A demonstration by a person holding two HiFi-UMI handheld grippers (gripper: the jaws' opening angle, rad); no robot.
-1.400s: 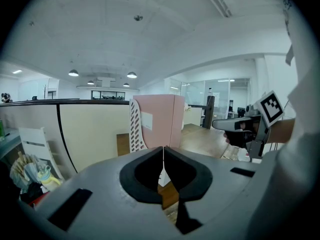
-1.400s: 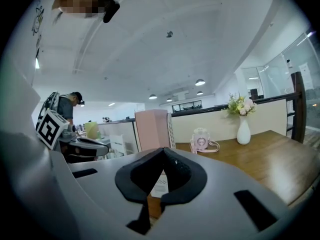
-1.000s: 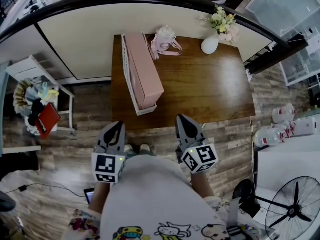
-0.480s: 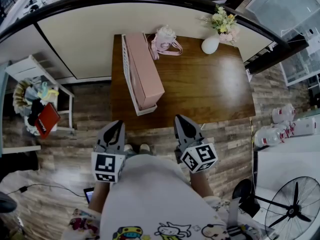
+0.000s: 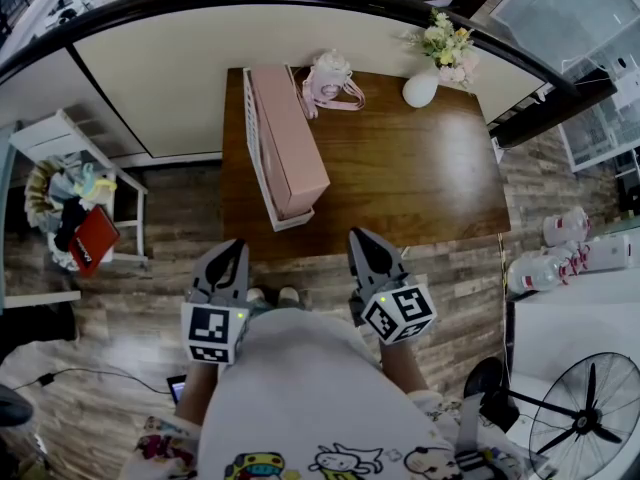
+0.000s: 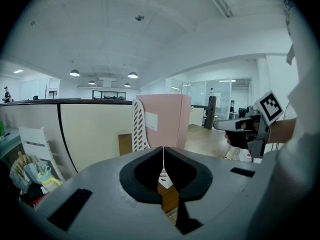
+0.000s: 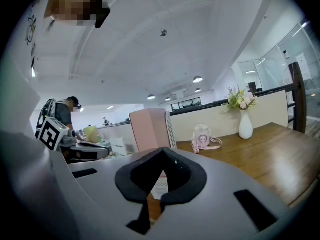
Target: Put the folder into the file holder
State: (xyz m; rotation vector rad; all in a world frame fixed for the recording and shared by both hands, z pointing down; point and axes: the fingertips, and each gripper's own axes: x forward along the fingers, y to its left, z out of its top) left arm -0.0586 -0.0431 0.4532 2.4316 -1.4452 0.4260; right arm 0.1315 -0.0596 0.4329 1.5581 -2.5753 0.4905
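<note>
Left hand-held gripper [image 5: 230, 251] and right hand-held gripper [image 5: 364, 240] are both hanging fully closed, empty; pink cardboard folder [image 5: 287, 133] is standing in white slotted file holder [image 5: 256, 146] on brown wooden bench [image 5: 420, 178], 12 o'clock off the left one, axis running 12-6

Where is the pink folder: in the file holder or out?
In: the pink folder stands upright inside the white file holder on the table.

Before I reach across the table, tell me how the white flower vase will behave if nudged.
The vase probably tips easily: its neck is narrow and the flowers lean out on top. It looks smooth and ceramic, so likely slippery and breakable. It stands near the table edge.
</note>
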